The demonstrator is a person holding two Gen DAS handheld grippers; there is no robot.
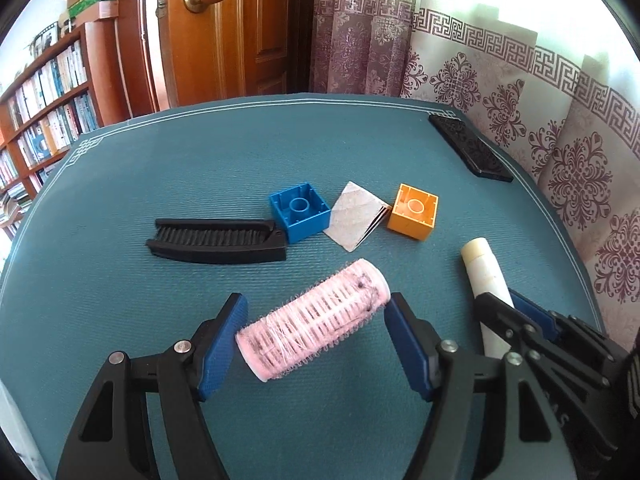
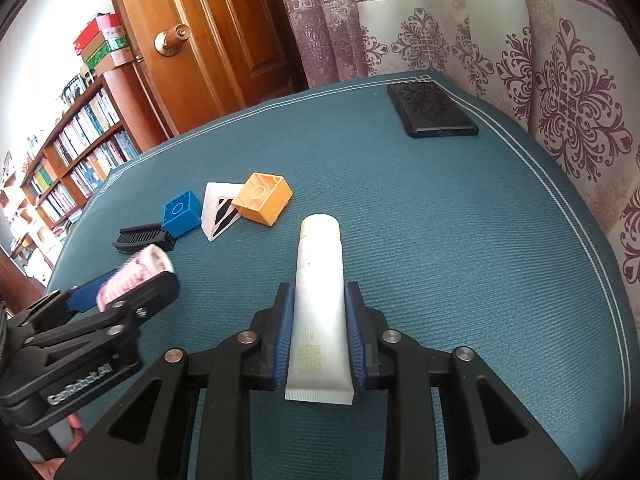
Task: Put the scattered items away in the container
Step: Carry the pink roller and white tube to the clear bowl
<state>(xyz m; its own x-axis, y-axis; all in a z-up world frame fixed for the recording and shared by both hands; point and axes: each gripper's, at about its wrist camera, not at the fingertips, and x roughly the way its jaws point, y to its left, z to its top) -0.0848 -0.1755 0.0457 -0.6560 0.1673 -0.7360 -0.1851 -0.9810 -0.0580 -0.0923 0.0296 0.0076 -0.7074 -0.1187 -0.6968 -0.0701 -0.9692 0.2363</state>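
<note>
On the mat (image 1: pixel 160 168), right gripper (image 2: pixel 318 340) clamping tube (image 2: pixel 318 280)

Bare teal mat (image 2: pixel 460 240) right of the white tube (image 2: pixel 318 280); comb (image 1: pixel 218 240) and blocks (image 1: pixel 300 216) crowding the middle.

Left gripper (image 2: pixel 132 280): white lettering "GenRobot.AI" stood on its black body. Tube (image 2: pixel 319 312): faint gold print was present, too small to read.
</note>
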